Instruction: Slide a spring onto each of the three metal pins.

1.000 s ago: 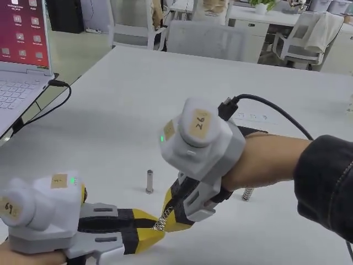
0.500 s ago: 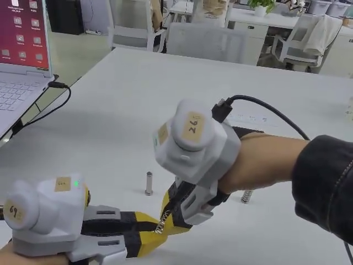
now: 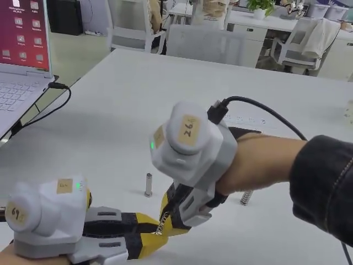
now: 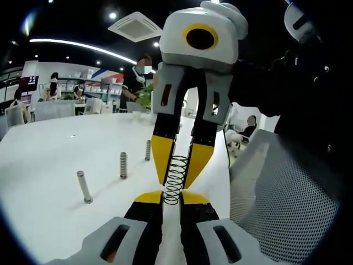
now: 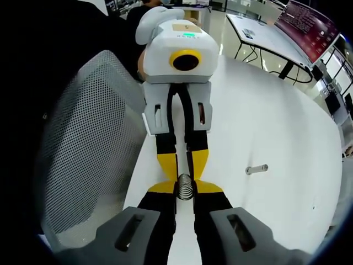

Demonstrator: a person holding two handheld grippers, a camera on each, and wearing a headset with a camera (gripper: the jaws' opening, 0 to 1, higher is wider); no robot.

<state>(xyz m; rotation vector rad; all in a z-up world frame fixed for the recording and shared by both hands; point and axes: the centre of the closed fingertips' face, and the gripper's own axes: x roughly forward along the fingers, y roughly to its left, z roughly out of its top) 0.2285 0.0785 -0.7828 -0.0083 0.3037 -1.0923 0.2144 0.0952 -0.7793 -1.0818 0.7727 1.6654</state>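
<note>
A: Between the meeting tips of both grippers, item one is entered: one spring (image 4: 175, 178). The left gripper (image 4: 172, 200) is pressed onto its near end; the right gripper (image 5: 186, 194) is pinched on the same coil from the opposite side.

B: Item two, pins?

A: One bare pin (image 4: 84, 186) is listed, upright on the table (image 3: 110, 110), ahead and to the left of the left gripper's tips, well apart from them. Beyond it a near sprung pin (image 4: 123, 165) and a far sprung pin (image 4: 148, 150) are entered; both are judged already fitted.

B: Handling note?

A: The spring is best passed to one gripper alone and gripped near one end, so that the bore is left open. It is to be carried over the bare pin, held upright, lowered until the pin tip is swallowed, then let go. A hard squeeze is to be avoided: the coil is judged soft and liable to kink or jump away.
</note>
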